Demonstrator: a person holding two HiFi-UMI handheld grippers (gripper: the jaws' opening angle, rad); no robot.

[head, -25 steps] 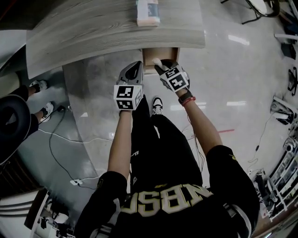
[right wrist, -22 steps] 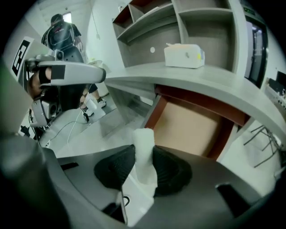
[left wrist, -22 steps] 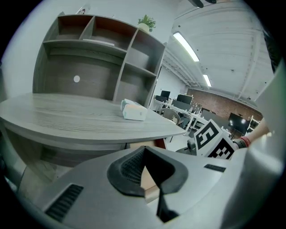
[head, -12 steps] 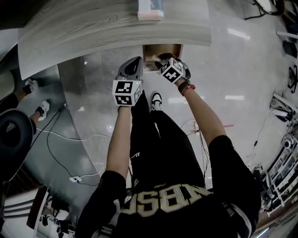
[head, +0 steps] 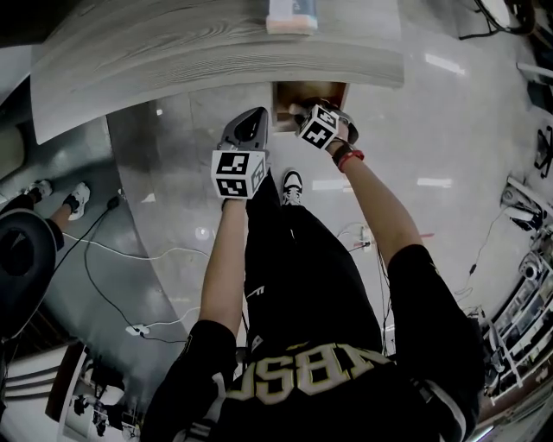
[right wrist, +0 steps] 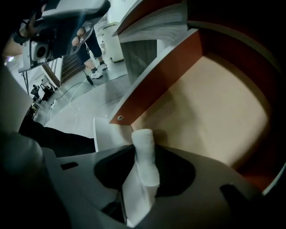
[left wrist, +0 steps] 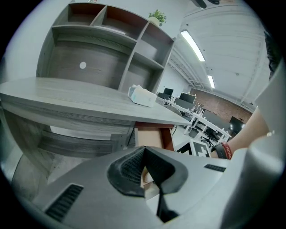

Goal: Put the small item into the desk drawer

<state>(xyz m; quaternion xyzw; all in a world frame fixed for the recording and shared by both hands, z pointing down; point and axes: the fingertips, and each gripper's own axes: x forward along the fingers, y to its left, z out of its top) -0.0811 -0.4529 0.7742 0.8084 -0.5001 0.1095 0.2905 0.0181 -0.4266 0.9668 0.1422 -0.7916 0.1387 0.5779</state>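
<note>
Desk top [head: 216, 52] runs across the far side, tissue pack [head: 292, 17] on it. Shelf unit [left wrist: 103, 49] behind, cables [head: 130, 259] on the floor to the left. Pale lettering on the person's black shirt is upside down and can't be read for sure. Both forearms reach fwd. Right gripper [head: 304, 112] tips down over the open drawer [right wrist: 152, 85], pinching the small white item [right wrist: 144, 154] just above the drawer floor. Left gripper [left wrist: 144, 167] hovers just left of the drawer, jaws pressed together, nothing between.
</note>
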